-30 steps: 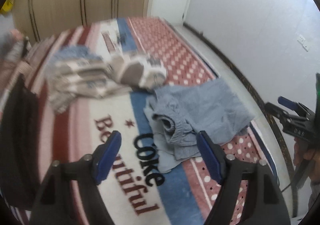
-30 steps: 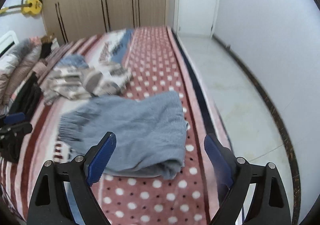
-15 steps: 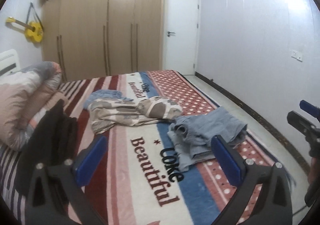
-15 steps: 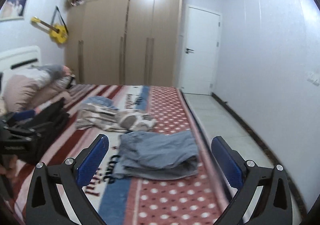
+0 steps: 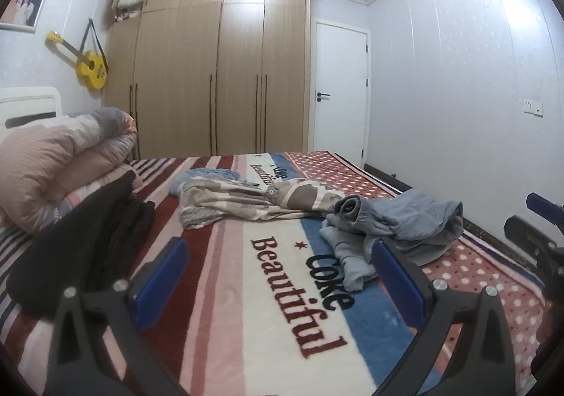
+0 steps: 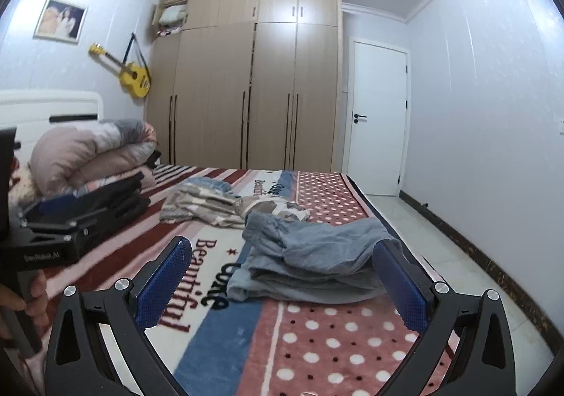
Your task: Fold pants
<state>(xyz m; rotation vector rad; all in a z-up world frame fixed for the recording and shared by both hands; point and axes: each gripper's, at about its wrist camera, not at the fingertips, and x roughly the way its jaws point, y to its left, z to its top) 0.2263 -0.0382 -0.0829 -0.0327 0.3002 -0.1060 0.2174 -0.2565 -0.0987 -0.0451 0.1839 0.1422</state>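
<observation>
Left wrist view: the left gripper [image 5: 278,272] hangs low over the blanket [image 5: 275,308], jaws spread wide with nothing between them but the printed words. The blue pants [image 5: 398,223] lie ahead and to the right in a loosely folded heap, on the blanket's blue stripe and the dotted red band; the right blue pad overlaps their near edge in the picture, though I cannot tell if it touches. Beyond them lies a beige patterned garment [image 5: 253,202], and to the left a black garment [image 5: 84,230] beside a rolled quilt [image 5: 60,159]. The right gripper [image 5: 543,219] shows at the right edge. A wardrobe [image 5: 218,61], a door [image 5: 340,96] and a yellow guitar [image 5: 90,68] stand behind.

Right wrist view: the right gripper [image 6: 282,283] is also released, jaws wide and empty. The pants [image 6: 313,258] lie just ahead between the two pads in the picture, in folded layers near the bed's right edge. The left gripper [image 6: 74,216] reaches in from the left, held by a hand [image 6: 24,300]. The patterned garment [image 6: 218,205] lies farther back.
</observation>
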